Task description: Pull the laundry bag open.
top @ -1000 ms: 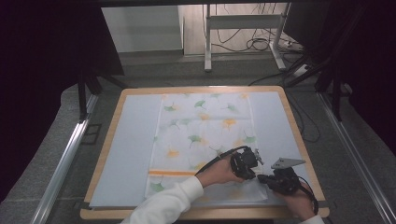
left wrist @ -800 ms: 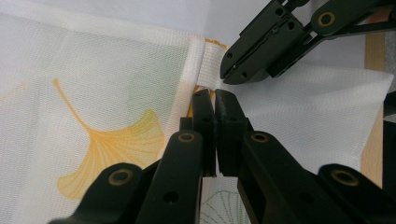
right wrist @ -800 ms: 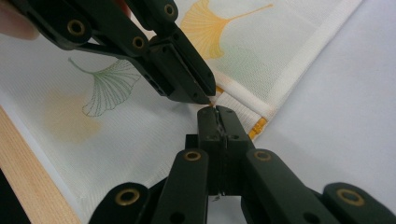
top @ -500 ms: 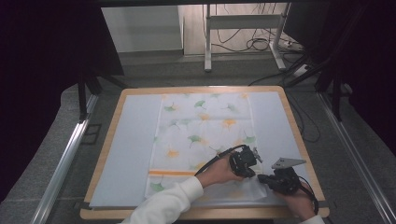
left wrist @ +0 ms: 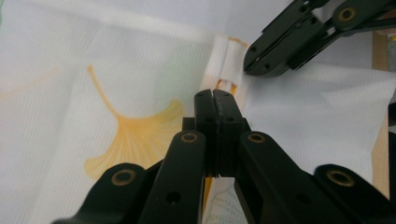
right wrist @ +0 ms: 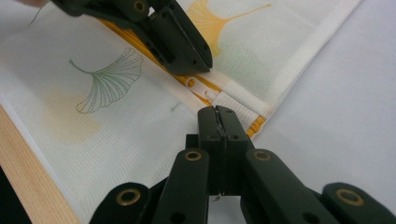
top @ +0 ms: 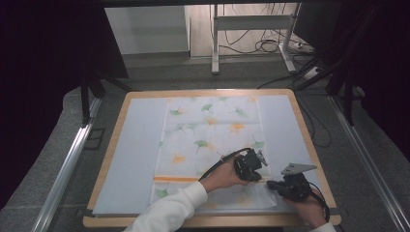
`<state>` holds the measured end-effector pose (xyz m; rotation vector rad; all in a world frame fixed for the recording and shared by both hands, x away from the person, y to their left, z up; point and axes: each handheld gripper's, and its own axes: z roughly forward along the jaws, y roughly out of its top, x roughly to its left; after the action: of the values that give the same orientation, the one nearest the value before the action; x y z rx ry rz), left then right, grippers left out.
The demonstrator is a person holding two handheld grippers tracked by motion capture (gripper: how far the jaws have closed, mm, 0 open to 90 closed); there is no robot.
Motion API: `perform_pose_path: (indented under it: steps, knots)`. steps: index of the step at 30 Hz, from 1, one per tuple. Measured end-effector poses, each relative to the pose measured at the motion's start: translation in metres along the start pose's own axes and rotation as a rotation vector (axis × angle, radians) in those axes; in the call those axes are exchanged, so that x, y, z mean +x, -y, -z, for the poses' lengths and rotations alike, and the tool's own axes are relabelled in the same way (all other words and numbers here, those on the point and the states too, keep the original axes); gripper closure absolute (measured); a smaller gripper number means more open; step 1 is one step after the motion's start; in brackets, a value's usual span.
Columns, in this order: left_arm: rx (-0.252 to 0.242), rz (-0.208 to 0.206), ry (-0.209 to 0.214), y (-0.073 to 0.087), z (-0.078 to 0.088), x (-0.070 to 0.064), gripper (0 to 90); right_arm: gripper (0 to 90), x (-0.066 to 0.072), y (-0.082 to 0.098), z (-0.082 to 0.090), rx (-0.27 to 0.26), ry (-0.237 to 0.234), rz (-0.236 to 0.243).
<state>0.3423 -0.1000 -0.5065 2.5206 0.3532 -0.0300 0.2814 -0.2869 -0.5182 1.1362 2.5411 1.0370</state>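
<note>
A white cloth [top: 212, 130] printed with green and orange ginkgo leaves lies flat on a pale blue mat [top: 135, 145]. An orange strip [top: 176, 179] crosses it near the front. My left gripper [top: 261, 179] is shut, its tips down at the right end of that strip [left wrist: 233, 86]. My right gripper [top: 269, 184] faces it from the right, also shut. Its tips [right wrist: 217, 111] rest on the white hem [right wrist: 243, 109] beside the orange strip's end [right wrist: 254, 126]. Whether either pinches fabric I cannot tell. In the right gripper view the left gripper [right wrist: 205, 63] reaches in from the upper left.
The mat lies on a wooden table [top: 309, 140] whose rim [right wrist: 28, 158] runs close in front of the cloth. Bare mat [right wrist: 336, 93] lies to the right of the hem. A metal stand [top: 251, 24] and cables [top: 270, 46] sit on the floor beyond.
</note>
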Motion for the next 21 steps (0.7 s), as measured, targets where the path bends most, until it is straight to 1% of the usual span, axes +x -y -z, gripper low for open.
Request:
perform_pose_path:
  steps: [1, 2, 3, 4, 5, 7, 9, 10, 11, 13, 14, 15, 16, 18, 19, 21]
  knots:
    - [0.008, -0.022, -0.022, -0.002, -0.001, -0.002, 87.5, 88.9, 0.000, 0.000, 0.000, 0.000, 0.000, 0.000]
    - [0.008, -0.022, -0.022, -0.002, -0.001, -0.002, 86.4, 88.9, 0.000, 0.000, 0.000, 0.000, 0.000, 0.000]
    - [0.001, -0.032, -0.025, -0.002, -0.002, -0.003, 86.4, 88.9, 0.000, 0.000, 0.000, 0.002, 0.000, 0.002]
    - [0.003, -0.059, -0.022, -0.002, 0.000, -0.002, 83.7, 88.9, 0.000, 0.000, 0.000, -0.001, 0.000, 0.000]
    - [-0.002, -0.063, -0.001, -0.002, 0.000, -0.002, 81.1, 88.9, 0.000, 0.000, 0.000, -0.001, -0.001, 0.000]
    - [-0.001, -0.070, 0.001, -0.002, 0.001, -0.002, 80.0, 88.9, 0.000, 0.000, 0.000, 0.000, -0.002, 0.001]
    - [0.014, -0.074, -0.021, -0.003, -0.002, -0.003, 76.2, 88.9, -0.001, 0.000, 0.000, 0.001, -0.005, 0.001]
    - [0.013, -0.073, -0.015, -0.004, -0.003, -0.003, 76.2, 88.9, -0.001, 0.000, 0.000, 0.001, -0.005, 0.001]
    - [0.023, -0.084, -0.013, -0.006, -0.004, -0.003, 75.1, 88.9, -0.001, 0.000, 0.000, 0.001, -0.004, 0.001]
    - [0.023, -0.089, -0.011, -0.008, -0.005, -0.003, 73.8, 88.9, 0.000, 0.000, 0.000, 0.001, -0.004, 0.000]
    - [0.033, -0.098, -0.019, -0.010, -0.005, -0.004, 72.7, 88.9, 0.000, 0.000, 0.000, 0.002, -0.003, 0.000]
    - [0.030, -0.092, -0.021, -0.011, -0.007, -0.005, 71.7, 88.9, 0.000, 0.000, 0.000, 0.001, -0.003, -0.002]
    - [0.041, -0.101, -0.022, -0.012, -0.007, -0.005, 70.5, 88.9, 0.000, 0.000, 0.000, 0.002, -0.003, -0.002]
    - [0.060, -0.114, -0.010, -0.014, -0.007, -0.007, 66.2, 88.9, 0.000, 0.000, 0.000, 0.001, -0.004, -0.001]
    - [0.069, -0.128, -0.014, -0.014, -0.006, -0.007, 65.7, 88.9, 0.000, 0.000, 0.000, 0.000, -0.004, -0.001]
    - [0.074, -0.124, -0.018, -0.015, -0.007, -0.007, 66.2, 88.9, 0.000, 0.000, 0.000, 0.000, -0.004, -0.001]
